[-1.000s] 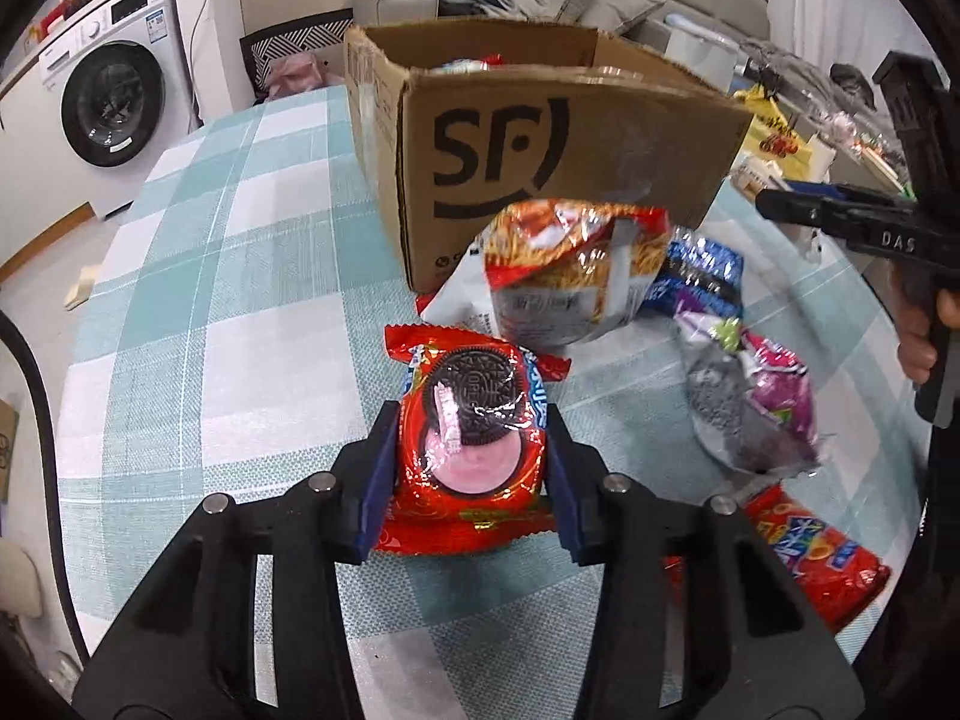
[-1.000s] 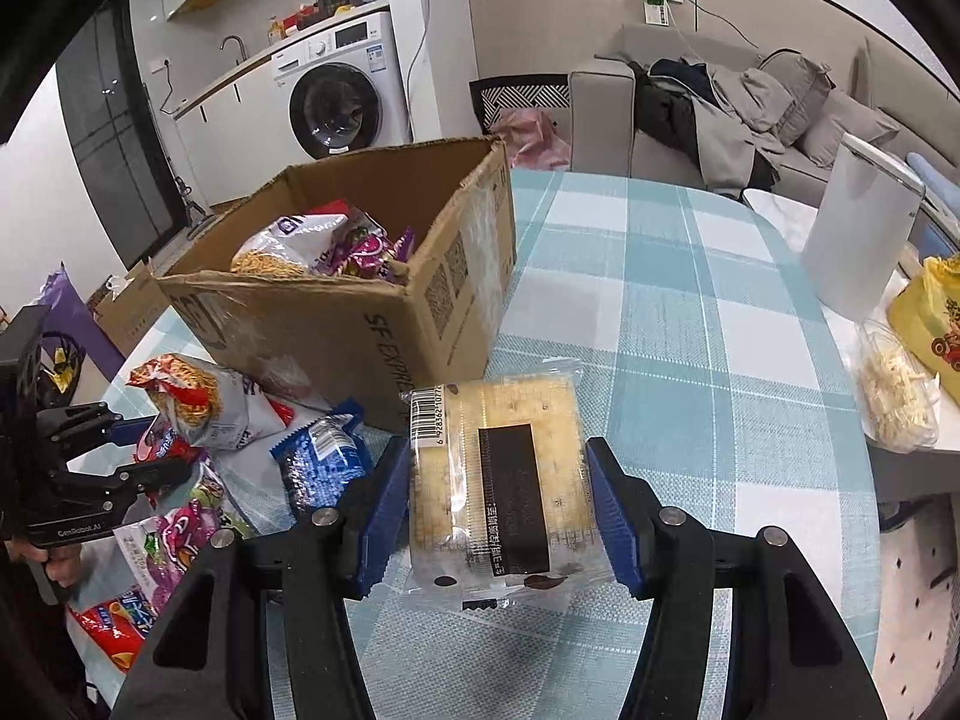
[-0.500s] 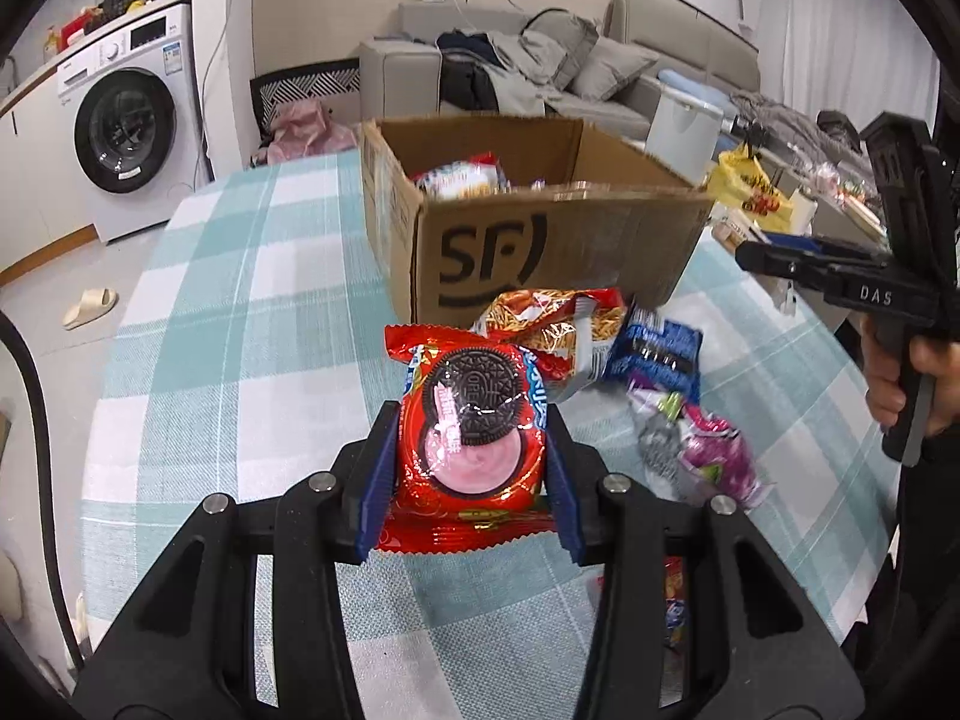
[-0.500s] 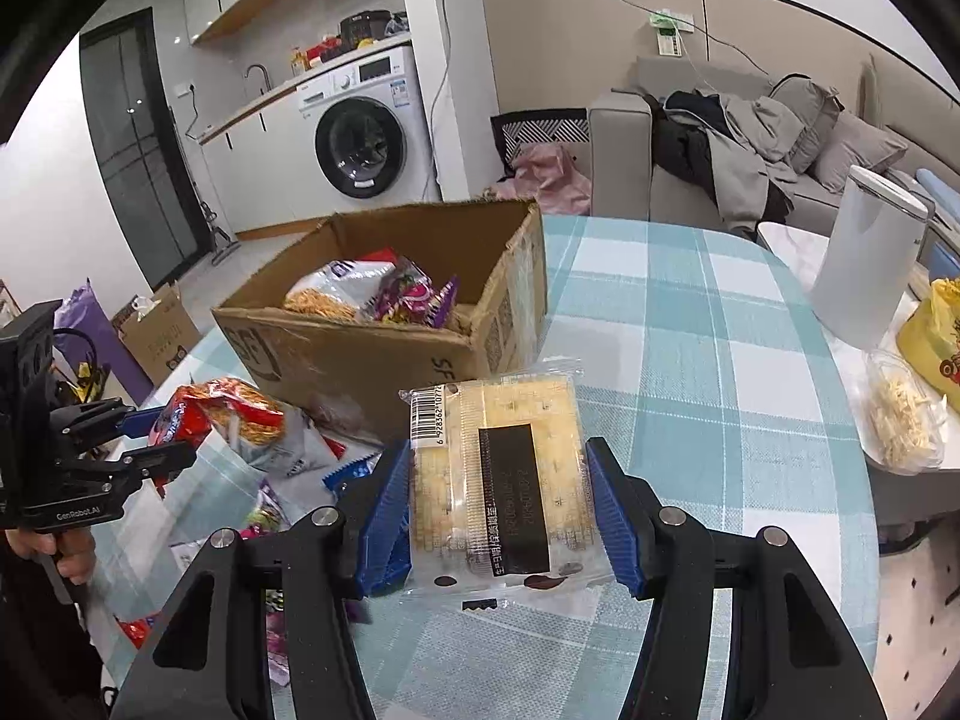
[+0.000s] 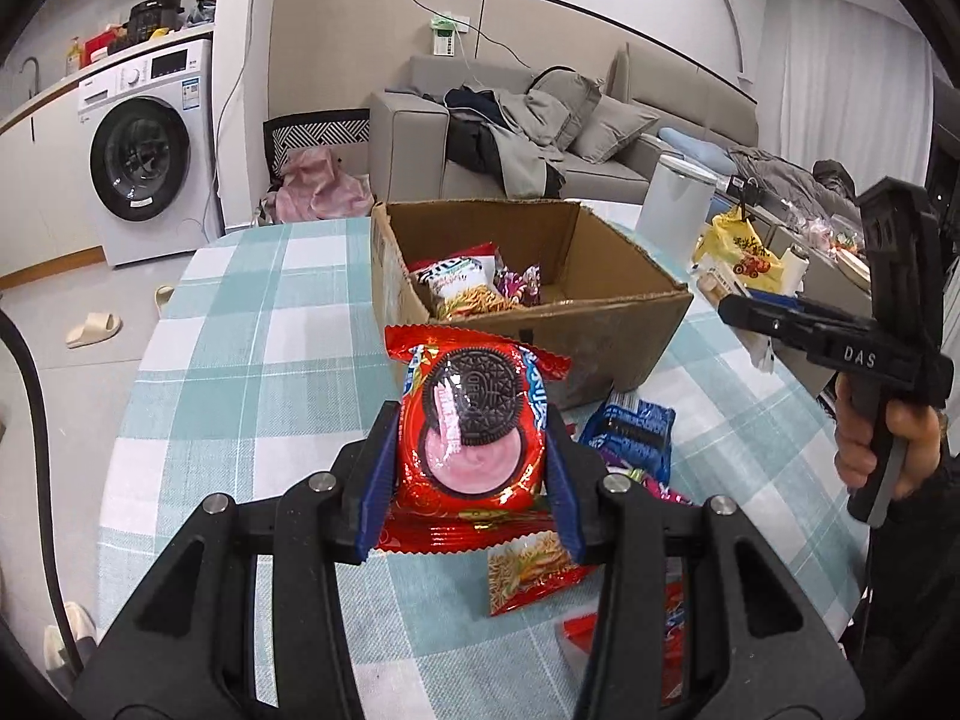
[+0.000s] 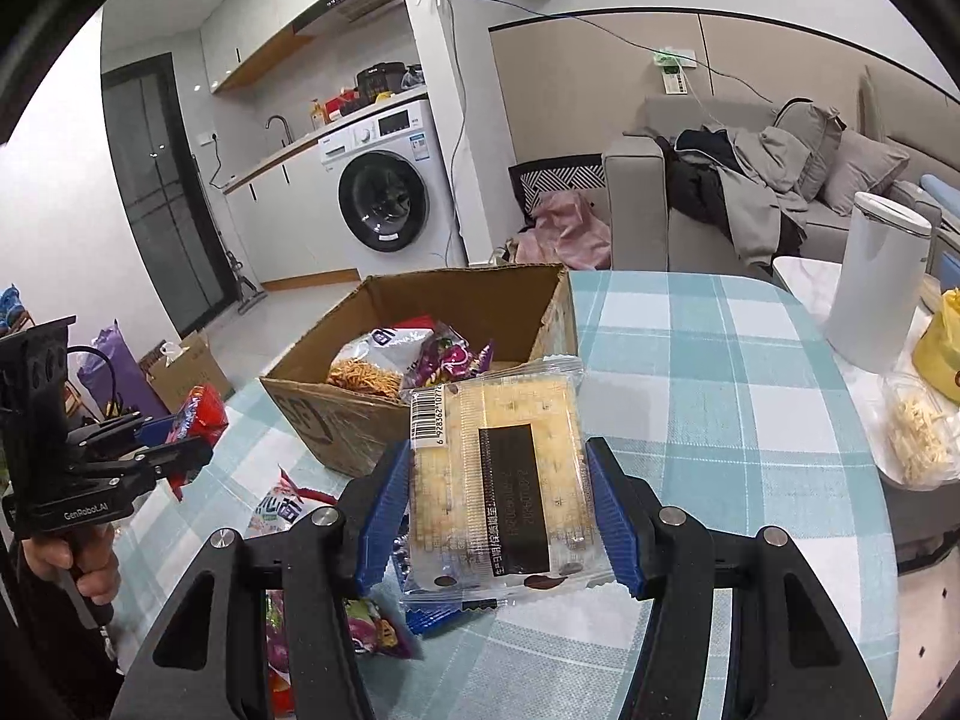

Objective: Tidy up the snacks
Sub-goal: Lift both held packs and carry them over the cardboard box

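Note:
My left gripper (image 5: 471, 468) is shut on a red Oreo packet (image 5: 474, 420), held above the checked table just in front of the open cardboard box (image 5: 600, 324). My right gripper (image 6: 501, 498) is shut on a clear cracker packet (image 6: 498, 468), held up near the box's (image 6: 336, 414) right corner. Inside the box lie a noodle snack bag (image 6: 375, 363) and a purple bag (image 6: 450, 360). In the left wrist view the right gripper (image 5: 780, 324) appears at the right edge; in the right wrist view the left gripper (image 6: 180, 438) with its red packet shows at the left.
Loose snack bags lie on the table below the grippers: a blue one (image 5: 636, 432) and a red noodle one (image 5: 528, 576). A white canister (image 6: 876, 294), a yellow bag (image 6: 942, 342) and a clear bag of strips (image 6: 912, 438) stand at the right. A sofa and washing machine stand behind.
Both grippers have risen with their packets still gripped and tilted up. The box's inside now shows, and the loose bags have dropped lower in view.

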Motion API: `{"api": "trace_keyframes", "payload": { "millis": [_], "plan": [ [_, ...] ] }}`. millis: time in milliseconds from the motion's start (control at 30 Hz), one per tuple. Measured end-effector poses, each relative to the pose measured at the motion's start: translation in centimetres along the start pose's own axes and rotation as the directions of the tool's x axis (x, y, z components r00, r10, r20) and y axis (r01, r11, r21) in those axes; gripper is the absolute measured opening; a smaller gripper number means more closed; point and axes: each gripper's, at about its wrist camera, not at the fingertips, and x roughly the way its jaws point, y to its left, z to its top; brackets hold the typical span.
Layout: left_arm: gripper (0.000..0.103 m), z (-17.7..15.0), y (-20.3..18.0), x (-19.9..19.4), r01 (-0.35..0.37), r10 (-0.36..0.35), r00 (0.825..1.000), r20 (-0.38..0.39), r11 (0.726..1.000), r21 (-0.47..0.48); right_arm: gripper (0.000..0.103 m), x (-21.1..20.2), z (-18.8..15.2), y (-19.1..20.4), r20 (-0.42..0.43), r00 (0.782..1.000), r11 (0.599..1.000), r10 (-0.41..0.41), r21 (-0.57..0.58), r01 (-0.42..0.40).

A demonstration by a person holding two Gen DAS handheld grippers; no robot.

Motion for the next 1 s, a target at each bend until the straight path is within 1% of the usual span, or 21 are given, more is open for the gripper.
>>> {"api": "trace_keyframes", "payload": {
  "millis": [233, 333, 700, 1000],
  "plan": [
    [0.041, 1.3, -0.4, -0.3, -0.016, 0.017, 0.998, 0.056, 1.000, -0.017, 0.059, 0.0, 0.2, 1.0, 0.025, 0.999, 1.000, 0.022, -0.004, -0.022],
    [0.041, 1.8, -0.5, -0.2, -0.008, 0.010, 0.998, 0.062, 1.000, -0.028, 0.059, 0.0, 0.3, 1.3, 0.035, 0.999, 0.999, 0.036, -0.006, -0.036],
    [0.041, 3.7, -1.7, 0.5, -0.060, 0.061, 0.993, 0.097, 0.998, -0.004, 0.059, 0.3, 1.3, 1.8, 0.056, 0.997, 0.998, 0.059, -0.005, -0.058],
    [0.041, 5.4, -2.7, 1.9, -0.068, 0.067, 0.992, 0.107, 0.998, 0.014, 0.059, 1.1, 2.5, 2.9, 0.057, 0.996, 0.997, 0.072, -0.013, -0.072]
  ]
}}
